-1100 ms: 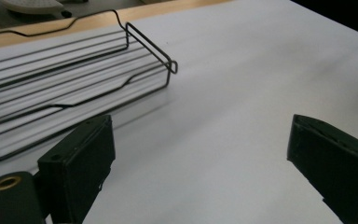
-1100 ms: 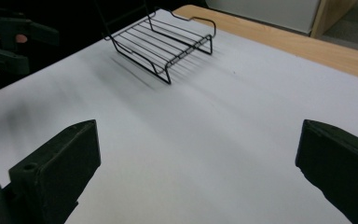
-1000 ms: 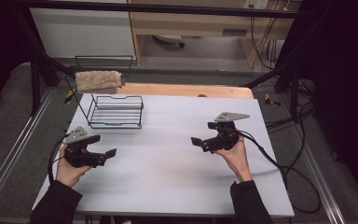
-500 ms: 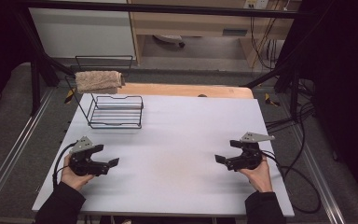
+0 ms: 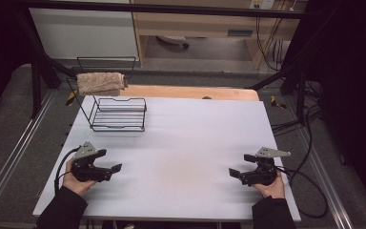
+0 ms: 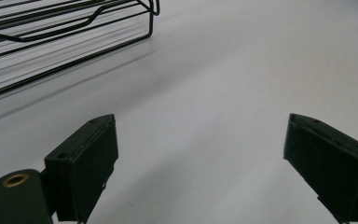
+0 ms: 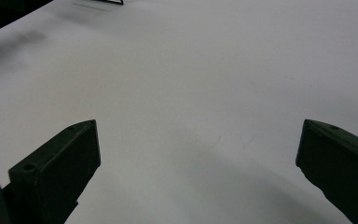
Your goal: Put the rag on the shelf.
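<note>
— Why are both your tools sitting so low and so close to you?

— I hold my left gripper (image 5: 112, 170) and my right gripper (image 5: 234, 174) just over the near edge of the white table (image 5: 190, 143), well apart, each with its jaws spread wide and nothing between them. That keeps them ready and out of the way.

— And the towel?

— The beige towel (image 5: 100, 83) hangs folded over the top bar of the black wire rack (image 5: 118, 114) at the far left corner, I judge so it drapes clear of the table. My left gripper is the nearer one; the rack's base shows ahead of its jaws.
</note>
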`<action>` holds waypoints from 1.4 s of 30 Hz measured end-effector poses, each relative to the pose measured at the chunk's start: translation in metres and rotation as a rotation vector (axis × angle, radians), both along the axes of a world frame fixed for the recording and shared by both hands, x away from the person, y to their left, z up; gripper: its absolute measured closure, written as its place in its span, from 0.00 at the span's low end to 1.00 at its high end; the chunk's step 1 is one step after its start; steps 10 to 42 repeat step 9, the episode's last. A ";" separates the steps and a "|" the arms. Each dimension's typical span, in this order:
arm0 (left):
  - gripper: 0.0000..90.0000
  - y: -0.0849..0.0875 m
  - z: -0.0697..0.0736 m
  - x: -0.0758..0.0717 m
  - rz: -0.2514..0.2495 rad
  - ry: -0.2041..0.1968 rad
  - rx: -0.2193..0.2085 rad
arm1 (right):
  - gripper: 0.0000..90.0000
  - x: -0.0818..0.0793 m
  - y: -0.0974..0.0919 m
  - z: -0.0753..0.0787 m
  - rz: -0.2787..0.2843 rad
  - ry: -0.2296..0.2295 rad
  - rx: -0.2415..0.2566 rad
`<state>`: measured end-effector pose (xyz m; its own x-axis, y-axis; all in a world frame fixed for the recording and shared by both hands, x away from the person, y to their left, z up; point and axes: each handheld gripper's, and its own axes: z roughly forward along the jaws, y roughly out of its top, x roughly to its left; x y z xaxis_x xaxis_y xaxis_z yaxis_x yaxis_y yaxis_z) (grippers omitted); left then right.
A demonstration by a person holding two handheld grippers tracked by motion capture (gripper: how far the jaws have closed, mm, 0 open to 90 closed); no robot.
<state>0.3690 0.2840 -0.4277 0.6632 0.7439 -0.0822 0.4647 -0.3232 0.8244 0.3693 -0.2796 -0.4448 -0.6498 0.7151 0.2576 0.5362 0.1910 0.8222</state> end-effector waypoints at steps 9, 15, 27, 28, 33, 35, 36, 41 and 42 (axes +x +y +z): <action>0.11 0.001 -0.001 -0.002 0.004 -0.003 0.003 | 0.00 -0.002 -0.001 -0.002 0.001 -0.002 -0.008; 0.11 0.001 -0.001 -0.002 0.004 -0.003 0.003 | 0.00 -0.002 -0.001 -0.002 0.001 -0.002 -0.008; 0.11 0.001 -0.001 -0.002 0.004 -0.003 0.003 | 0.00 -0.002 -0.001 -0.002 0.001 -0.002 -0.008; 0.11 0.001 -0.001 -0.002 0.004 -0.003 0.003 | 0.00 -0.002 -0.001 -0.002 0.001 -0.002 -0.008; 0.11 0.001 -0.001 -0.002 0.004 -0.003 0.003 | 0.00 -0.002 -0.001 -0.002 0.001 -0.002 -0.008; 0.11 0.001 -0.001 -0.002 0.004 -0.003 0.003 | 0.00 -0.002 -0.001 -0.002 0.001 -0.002 -0.008; 0.11 0.001 -0.001 -0.002 0.004 -0.003 0.003 | 0.00 -0.002 -0.001 -0.002 0.001 -0.002 -0.008; 0.11 0.001 -0.001 -0.002 0.004 -0.003 0.003 | 0.00 -0.002 -0.001 -0.002 0.001 -0.002 -0.008; 0.11 0.001 -0.001 -0.002 0.004 -0.003 0.003 | 0.00 -0.002 -0.001 -0.002 0.001 -0.002 -0.008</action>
